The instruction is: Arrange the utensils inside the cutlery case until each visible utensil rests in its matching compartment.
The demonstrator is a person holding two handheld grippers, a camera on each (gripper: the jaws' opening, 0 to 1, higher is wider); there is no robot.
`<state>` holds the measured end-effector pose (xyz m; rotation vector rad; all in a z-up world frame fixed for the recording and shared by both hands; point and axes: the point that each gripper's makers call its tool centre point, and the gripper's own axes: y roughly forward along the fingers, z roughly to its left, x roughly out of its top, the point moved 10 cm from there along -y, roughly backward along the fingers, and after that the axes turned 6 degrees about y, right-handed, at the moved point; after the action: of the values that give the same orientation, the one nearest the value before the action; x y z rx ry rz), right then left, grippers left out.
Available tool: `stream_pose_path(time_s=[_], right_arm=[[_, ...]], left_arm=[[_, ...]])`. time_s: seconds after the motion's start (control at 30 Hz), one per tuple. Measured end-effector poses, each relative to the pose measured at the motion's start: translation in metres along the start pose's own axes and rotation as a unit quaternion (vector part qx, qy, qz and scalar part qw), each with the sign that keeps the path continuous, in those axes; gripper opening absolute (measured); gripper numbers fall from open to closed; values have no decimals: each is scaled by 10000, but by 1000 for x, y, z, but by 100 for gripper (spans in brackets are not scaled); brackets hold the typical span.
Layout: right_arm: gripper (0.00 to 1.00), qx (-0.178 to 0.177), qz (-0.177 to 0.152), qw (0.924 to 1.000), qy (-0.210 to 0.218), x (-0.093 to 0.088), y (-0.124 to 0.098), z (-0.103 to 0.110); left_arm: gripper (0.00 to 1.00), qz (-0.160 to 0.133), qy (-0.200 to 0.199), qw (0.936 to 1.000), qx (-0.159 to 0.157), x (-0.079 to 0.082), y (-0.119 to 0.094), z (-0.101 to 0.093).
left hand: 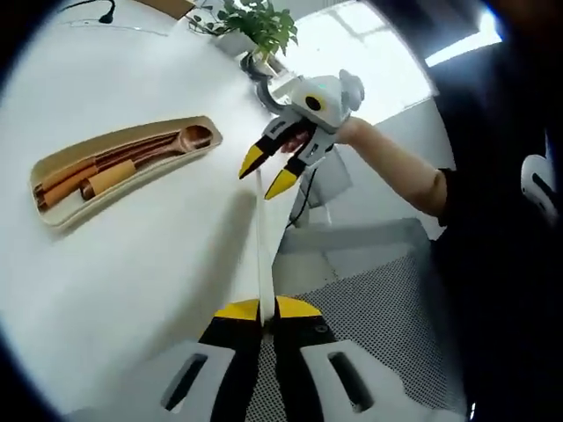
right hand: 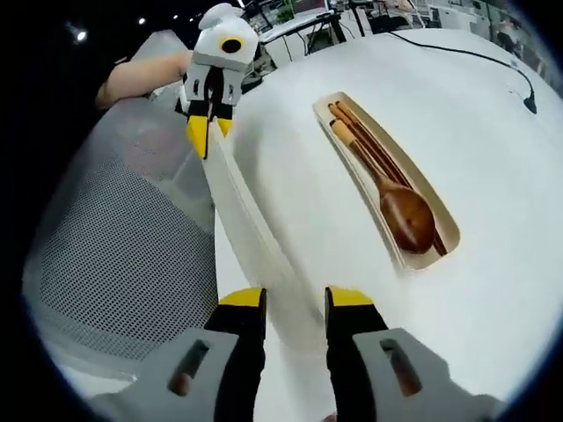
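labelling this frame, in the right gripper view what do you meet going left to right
mesh chair → left gripper shut on the case lid → cutlery case holding the wooden spoon → black cable on the white table

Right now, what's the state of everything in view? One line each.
cutlery case: open, lid off, flat on the table
spoon: lying in the case
chopsticks: lying in the case beside the spoon handle
lid: off the case, held at both ends, by the table edge
left gripper: fingers shut on one end of the lid
right gripper: fingers around the other end of the lid
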<state>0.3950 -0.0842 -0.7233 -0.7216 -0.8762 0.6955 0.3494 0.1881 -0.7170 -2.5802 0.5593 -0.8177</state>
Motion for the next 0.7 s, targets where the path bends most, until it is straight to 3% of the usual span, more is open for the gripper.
stream_pose_path(time_s=[0.27,0.4,0.6,0.7], right_arm=[[43,-536,-123,9970,-540,3,1,11],[48,-835,-203,9926,-862,3,3,21],[54,-1494,163,9726,-1773,3,15,37],[57,-1767,378,9556,-2329,4,23,44]], left_arm=[[4,-87,-295,9993,-190,-3,2,2],[4,-131,-676,9971,-310,-5,1,4],[4,-199,-966,9942,-427,-7,2,6],[4,-209,-1067,9933,-403,-8,3,7]])
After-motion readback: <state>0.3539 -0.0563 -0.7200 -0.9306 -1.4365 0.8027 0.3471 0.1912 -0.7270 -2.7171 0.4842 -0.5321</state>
